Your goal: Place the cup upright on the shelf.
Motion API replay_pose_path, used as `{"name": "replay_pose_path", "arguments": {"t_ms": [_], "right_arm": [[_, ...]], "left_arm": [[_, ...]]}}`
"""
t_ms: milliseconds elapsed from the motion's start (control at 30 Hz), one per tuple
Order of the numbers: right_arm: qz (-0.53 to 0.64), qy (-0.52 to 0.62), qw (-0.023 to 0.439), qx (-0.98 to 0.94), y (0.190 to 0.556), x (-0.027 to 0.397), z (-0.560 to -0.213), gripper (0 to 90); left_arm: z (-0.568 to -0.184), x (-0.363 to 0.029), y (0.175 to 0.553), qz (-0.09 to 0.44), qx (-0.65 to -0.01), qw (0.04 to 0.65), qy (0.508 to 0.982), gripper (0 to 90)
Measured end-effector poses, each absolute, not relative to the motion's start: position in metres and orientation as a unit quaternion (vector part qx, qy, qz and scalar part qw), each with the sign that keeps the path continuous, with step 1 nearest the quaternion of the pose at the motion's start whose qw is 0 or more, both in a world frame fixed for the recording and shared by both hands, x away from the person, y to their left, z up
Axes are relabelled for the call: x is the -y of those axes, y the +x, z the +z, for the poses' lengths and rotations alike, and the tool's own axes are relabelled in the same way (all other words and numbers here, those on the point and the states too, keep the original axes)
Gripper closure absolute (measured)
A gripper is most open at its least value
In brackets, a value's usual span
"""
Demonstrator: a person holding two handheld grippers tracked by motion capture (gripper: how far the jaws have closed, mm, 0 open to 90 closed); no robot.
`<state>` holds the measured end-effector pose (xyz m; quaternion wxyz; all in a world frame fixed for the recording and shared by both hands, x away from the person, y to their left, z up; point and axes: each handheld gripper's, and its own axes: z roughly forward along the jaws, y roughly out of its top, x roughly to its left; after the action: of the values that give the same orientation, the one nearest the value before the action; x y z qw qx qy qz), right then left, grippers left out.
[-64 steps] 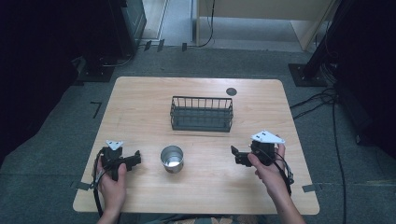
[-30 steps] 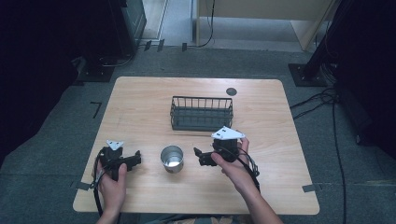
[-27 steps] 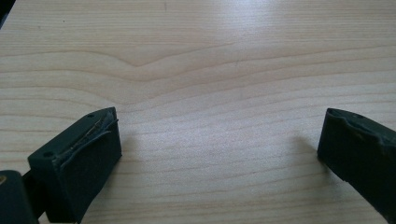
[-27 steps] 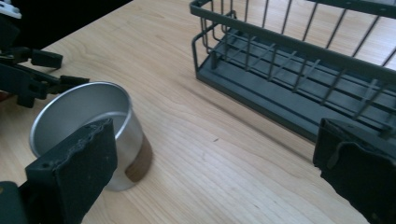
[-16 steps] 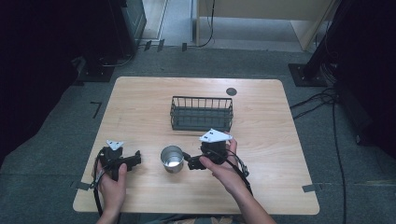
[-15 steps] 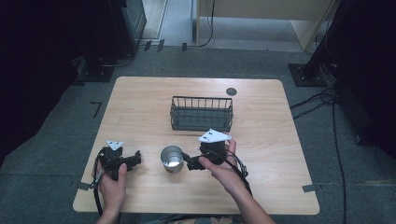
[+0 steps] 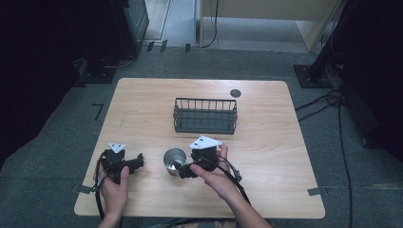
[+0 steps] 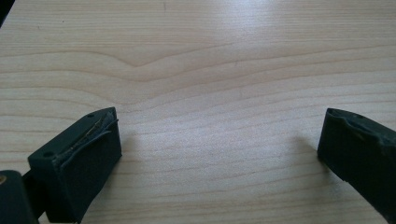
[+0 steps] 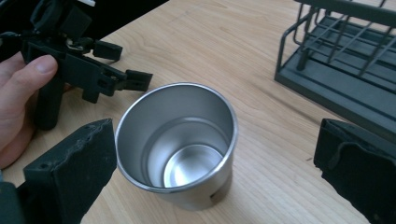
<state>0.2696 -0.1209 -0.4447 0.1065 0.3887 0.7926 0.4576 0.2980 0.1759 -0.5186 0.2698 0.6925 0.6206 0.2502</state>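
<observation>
The right gripper (image 7: 183, 172) has been carried across the table (image 7: 266, 156) from its right-hand side, where it is seen two seconds earlier, and is now set against the steel cup (image 7: 174, 160), which stands upright near the front middle of the table, in front of the wire basket (image 7: 205, 115) and apart from it. In the right gripper view the cup (image 9: 180, 144) is framed between the spread jaws: the near jaw is just beside the cup's wall and may be touching it, while the far jaw is held well clear on the basket side. Nothing is yet grasped, so the approach is judged complete and a closing of the jaws on the cup is judged to be the step in hand; the basket (image 9: 345, 60) is taken as the likely place for the cup.

Compared with half a second ago, the right gripper is found slightly lower and closer to the cup, with the hand (image 7: 214, 173) turned more toward it. The cup itself is unmoved across all the frames, and the basket likewise.

The left gripper (image 7: 138, 162) is kept at the front left of the table, unchanged in place, with its jaws released and wide apart over bare wood in the left gripper view; it is also seen beyond the cup in the right gripper view (image 9: 135, 79)
</observation>
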Motion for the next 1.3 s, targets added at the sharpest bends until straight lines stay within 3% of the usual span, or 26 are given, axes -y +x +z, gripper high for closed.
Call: {"name": "replay_pose_path", "arguments": {"t_ms": [1300], "right_arm": [[0.446, 0.384, 0.093, -0.803, 0.269, 0.088, -0.477, 0.0]], "left_arm": [[-0.519, -0.175, 0.298, 0.249, -0.616, 0.272, 0.696, 0.0]]}}
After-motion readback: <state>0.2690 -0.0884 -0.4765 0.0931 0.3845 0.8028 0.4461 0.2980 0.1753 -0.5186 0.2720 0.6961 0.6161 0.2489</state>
